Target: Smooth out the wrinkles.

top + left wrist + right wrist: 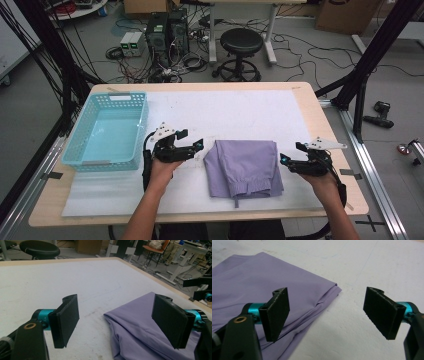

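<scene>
The folded purple garment [244,167] is lying near the tabletop's front edge; the left gripper [200,144] and right gripper [283,158] are flanking it, jaws released, gripping nothing; the high view is showing a teal basket [111,130] occupying the left edge, white mat [225,110] bare behind.

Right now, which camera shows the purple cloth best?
The high view: the whole folded purple cloth lies on the white mat, between both hands. The left gripper view catches one corner; the right gripper view catches one folded edge, layers showing.
</scene>
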